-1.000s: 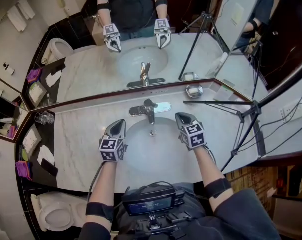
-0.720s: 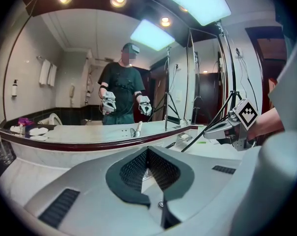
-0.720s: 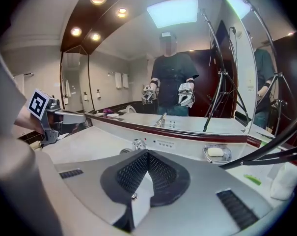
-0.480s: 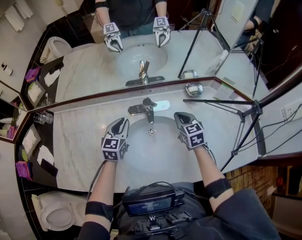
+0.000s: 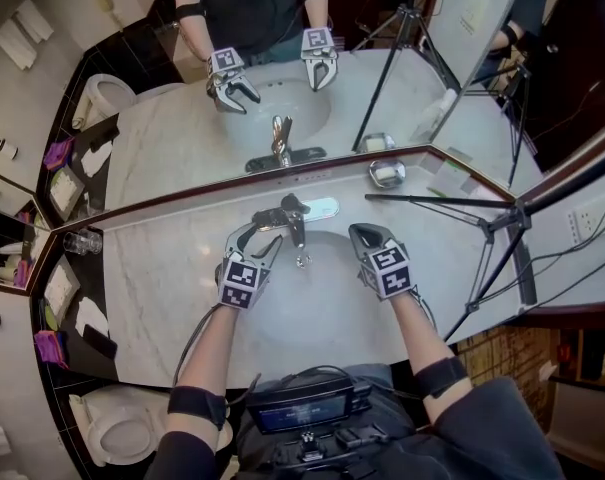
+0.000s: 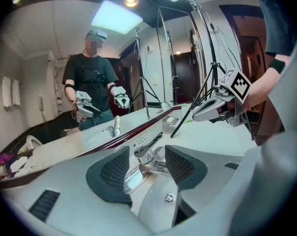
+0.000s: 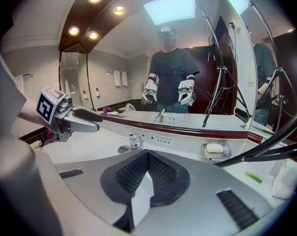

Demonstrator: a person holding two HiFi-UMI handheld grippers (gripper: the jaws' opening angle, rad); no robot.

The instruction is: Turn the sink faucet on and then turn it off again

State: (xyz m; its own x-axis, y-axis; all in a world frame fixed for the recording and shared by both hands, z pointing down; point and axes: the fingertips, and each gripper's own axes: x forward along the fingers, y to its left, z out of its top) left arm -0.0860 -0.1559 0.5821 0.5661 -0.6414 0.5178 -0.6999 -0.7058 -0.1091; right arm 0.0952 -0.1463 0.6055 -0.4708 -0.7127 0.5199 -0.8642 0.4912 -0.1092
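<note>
Chrome single-lever sink faucet [image 5: 295, 220] stood at the back rim of the white oval basin [image 5: 282, 313], set in the grey-veined marble countertop [image 5: 152, 268]. No water seen running.

Nearest the front edge: right gripper [image 5: 365, 235] hung over the basin's right rim, jaws clenched together with nothing in them, unmoved from a second before.

Left gripper [image 5: 260, 236] had advanced from the basin's left rim toward the back edge and rolled. Its jaws, closed a second earlier, had just been opening and stood released, wide apart. In the left gripper view the faucet lay just ahead, framed in the gap between the dark ribbed pads [image 6: 114, 168], with no contact.

Judgement: approach to the lever for turn-on; faucet still off, neither step done.

Farther back, a steel soap dish [image 5: 387, 175] sat at the countertop's back edge against the mirror [image 5: 182, 148].
</note>
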